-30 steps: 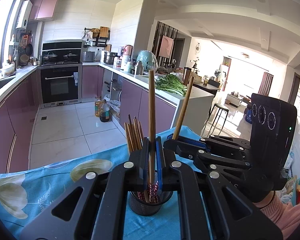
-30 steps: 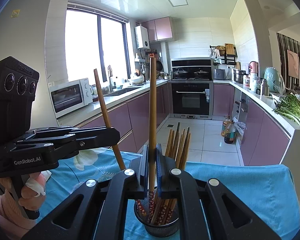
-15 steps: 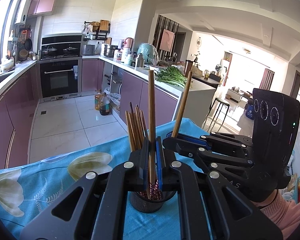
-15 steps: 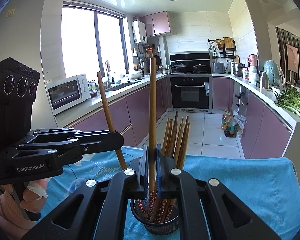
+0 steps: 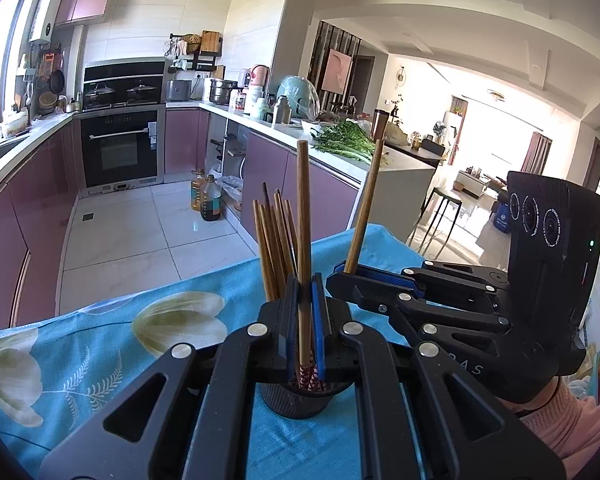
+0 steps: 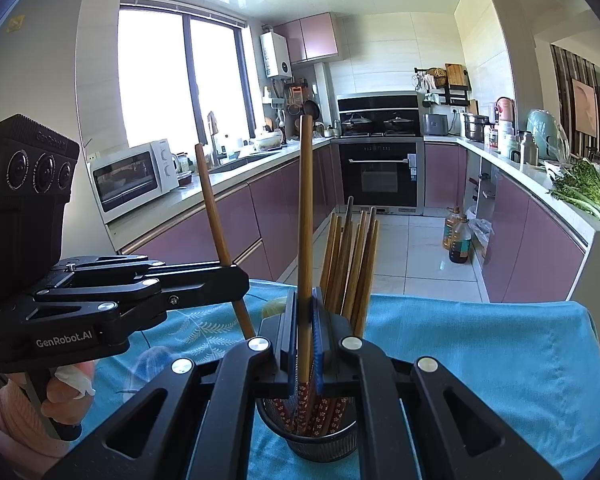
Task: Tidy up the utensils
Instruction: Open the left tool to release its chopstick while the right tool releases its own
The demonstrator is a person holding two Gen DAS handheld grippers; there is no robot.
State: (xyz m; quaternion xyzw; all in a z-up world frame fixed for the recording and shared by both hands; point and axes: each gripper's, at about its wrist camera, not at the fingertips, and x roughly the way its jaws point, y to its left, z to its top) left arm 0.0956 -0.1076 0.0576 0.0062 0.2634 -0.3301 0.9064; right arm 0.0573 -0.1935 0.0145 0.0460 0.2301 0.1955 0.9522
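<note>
Both chopsticks sit lower than before, tips entering cup (image 6: 312, 432) | left gripper (image 5: 305, 320), right gripper (image 6: 305, 332) each clamped on one chopstick (image 5: 303, 240) | risk: tilted release snags rim, tips cup.

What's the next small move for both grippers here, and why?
Probably lower both chopsticks into the black mesh holder and then open. The left gripper and right gripper are each shut on an upright chopstick over the holder, tips at its rim.
</note>
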